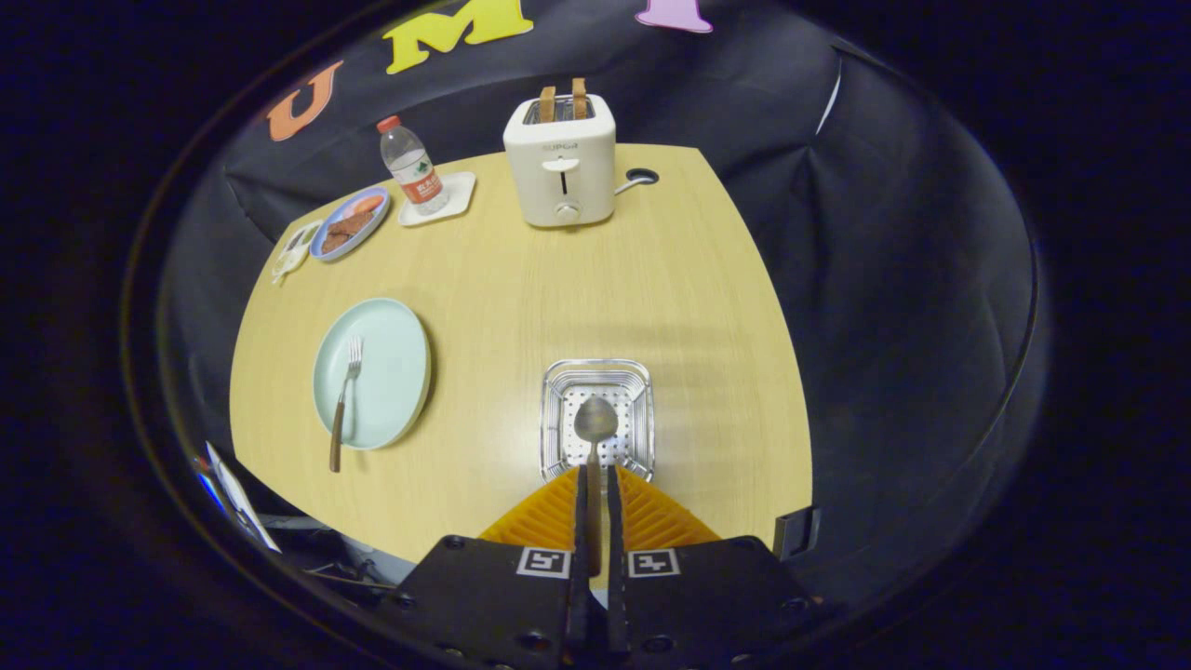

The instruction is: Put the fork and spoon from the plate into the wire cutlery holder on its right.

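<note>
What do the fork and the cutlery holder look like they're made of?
Fork: shiny metal tines and neck, with a brown, probably wooden handle. Cutlery holder: bright reflective metal, likely steel, with a perforated floor. The jaws of the gripper clamp the spoon.

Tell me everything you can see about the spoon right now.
The spoon looks like dull grey metal with an oval bowl and a slim handle. The hand-held gripper is shut on its handle, both fingers pressing it. The bowl points forward, over the wire cutlery holder; whether it touches the holder is unclear.
</note>
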`<state>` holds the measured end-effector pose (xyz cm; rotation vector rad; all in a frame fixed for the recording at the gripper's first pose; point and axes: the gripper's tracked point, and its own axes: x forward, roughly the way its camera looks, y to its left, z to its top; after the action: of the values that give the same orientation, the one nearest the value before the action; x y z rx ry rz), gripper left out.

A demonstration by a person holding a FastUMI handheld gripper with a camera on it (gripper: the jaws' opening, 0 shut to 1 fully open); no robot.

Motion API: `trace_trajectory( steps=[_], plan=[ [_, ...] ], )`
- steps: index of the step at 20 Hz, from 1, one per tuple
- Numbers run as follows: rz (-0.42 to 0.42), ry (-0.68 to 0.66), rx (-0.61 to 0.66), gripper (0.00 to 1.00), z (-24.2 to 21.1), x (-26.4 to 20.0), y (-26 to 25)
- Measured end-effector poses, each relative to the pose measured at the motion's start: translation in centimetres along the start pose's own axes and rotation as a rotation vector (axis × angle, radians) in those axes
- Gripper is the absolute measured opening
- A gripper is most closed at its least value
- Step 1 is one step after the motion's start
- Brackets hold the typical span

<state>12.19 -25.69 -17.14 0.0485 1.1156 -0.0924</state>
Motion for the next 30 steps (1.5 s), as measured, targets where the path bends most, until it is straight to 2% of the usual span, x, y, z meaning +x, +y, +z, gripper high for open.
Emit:
trace_trajectory(
  steps=[2, 6, 9, 14, 16, 20, 26, 30],
  plan=[
    [0.000, -0.016, -0.008, 0.17, -0.1, -0.6, 0.1],
    [-0.013, -0.062, -0.020, 0.43, -0.3, -1.8, 1.2],
    [-0.015, -0.097, -0.065, 0.91, -0.7, -3.1, 3.8],
    [-0.017, -0.129, -0.136, 0.95, -1.7, -4.5, 11.0],
    [0.008, -0.119, -0.160, 0.95, -2.8, -4.2, 15.0],
    [0.007, -0.078, -0.189, 0.95, -4.3, -2.5, 21.1],
    [-0.032, -0.040, -0.153, 0.95, -4.7, 0.9, 26.0],
    [-0.017, -0.039, -0.128, 0.94, -3.9, 3.9, 28.5]
  ],
)
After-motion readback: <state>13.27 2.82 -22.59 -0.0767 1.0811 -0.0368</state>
